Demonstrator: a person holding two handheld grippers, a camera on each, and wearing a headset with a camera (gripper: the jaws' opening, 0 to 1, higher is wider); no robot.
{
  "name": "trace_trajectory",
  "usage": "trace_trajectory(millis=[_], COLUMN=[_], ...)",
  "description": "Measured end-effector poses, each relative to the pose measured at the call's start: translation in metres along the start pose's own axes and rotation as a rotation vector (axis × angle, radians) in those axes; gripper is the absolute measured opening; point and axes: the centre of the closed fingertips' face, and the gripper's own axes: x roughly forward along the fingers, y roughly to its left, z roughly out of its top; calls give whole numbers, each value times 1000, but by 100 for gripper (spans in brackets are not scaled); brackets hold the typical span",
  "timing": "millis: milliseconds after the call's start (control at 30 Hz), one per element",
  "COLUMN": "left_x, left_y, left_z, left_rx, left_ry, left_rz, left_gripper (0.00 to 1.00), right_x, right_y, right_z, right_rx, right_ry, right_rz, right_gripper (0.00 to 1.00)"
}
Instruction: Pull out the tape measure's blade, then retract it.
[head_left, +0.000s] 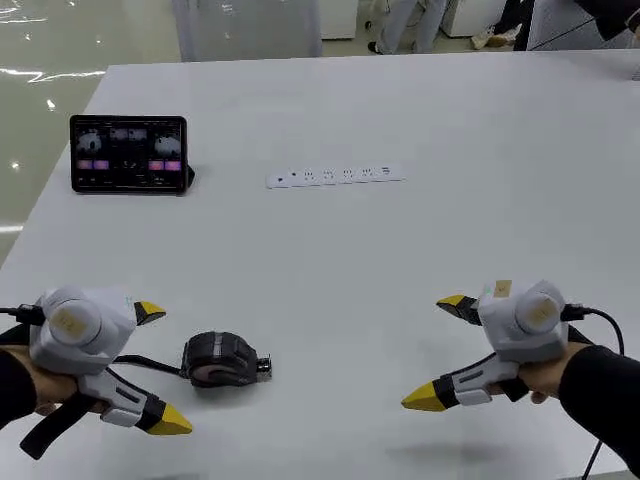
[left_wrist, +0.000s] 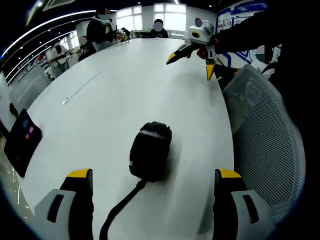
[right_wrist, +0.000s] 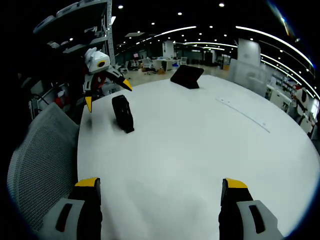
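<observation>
Two grippers sit nearest to us, low over the white table (head_left: 400, 240), one in each hand. Our left gripper (head_left: 165, 366) has its yellow-tipped jaws spread wide and holds nothing. In the left gripper view those jaws rise on either side of the tape measure (left_wrist: 150, 150) without touching it. Our right gripper (head_left: 437, 350) is well apart on the other side, jaws equally wide and empty, above bare tabletop.

The tape measure (head_left: 222, 360) lies on the table just beside our left gripper, a dark rounded case. Its blade tip (head_left: 265, 367) sits at the case mouth, on the side towards our right gripper. A black strap (head_left: 150, 365) trails from the case towards our left hand. In the right gripper view we see the tape measure (right_wrist: 123, 113) across the table, with our left gripper above it.

Farther out, near the middle of the table, lies a white power strip (head_left: 335, 176). To its left a tablet (head_left: 128, 153) stands propped with its screen lit. A grey mesh chair (left_wrist: 265, 140) stands at the table's edge on our side, and several people are at the far end.
</observation>
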Motion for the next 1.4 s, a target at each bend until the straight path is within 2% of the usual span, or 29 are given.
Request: trace_trajectory(millis=[67, 200, 333, 433, 600, 700, 800, 933, 1067, 1200, 1400], left_x=[3, 9, 15, 20, 26, 29, 36, 44, 47, 49, 59], left_y=[0, 0, 7, 4, 0, 3, 6, 6, 8, 7, 5], left_z=[3, 8, 10, 13, 11, 14, 14, 11, 13, 11, 13], left_rx=[20, 32, 27, 18, 35, 27, 3, 18, 34, 70, 101], left_ry=[10, 21, 37, 32, 52, 49, 52, 72, 73, 97, 123], left_rz=[-8, -20, -11, -31, -47, -31, -39, -43, -45, -55, -83], left_gripper=[99, 99, 99, 99, 99, 95, 94, 91, 89, 78, 69], right_x=[4, 13, 21, 29, 38, 45, 57, 71, 79, 87, 96], right_y=[-1, 5, 10, 13, 15, 17, 21, 25, 32, 36, 40], right_z=[5, 13, 19, 18, 16, 15, 10, 15, 25, 34, 41], right_rx=[-19, -57, -100, -125, -146, -150, -158, -156, -176, -202, -208], right_ry=[-8, -4, -7, 12, 41, 51, 89, 106, 100, 98, 106], right_rz=[-7, 26, 59, 82, 95, 112, 142, 160, 180, 195, 206], right_gripper=[99, 99, 99, 99, 99, 99, 99, 99, 99, 99, 99])
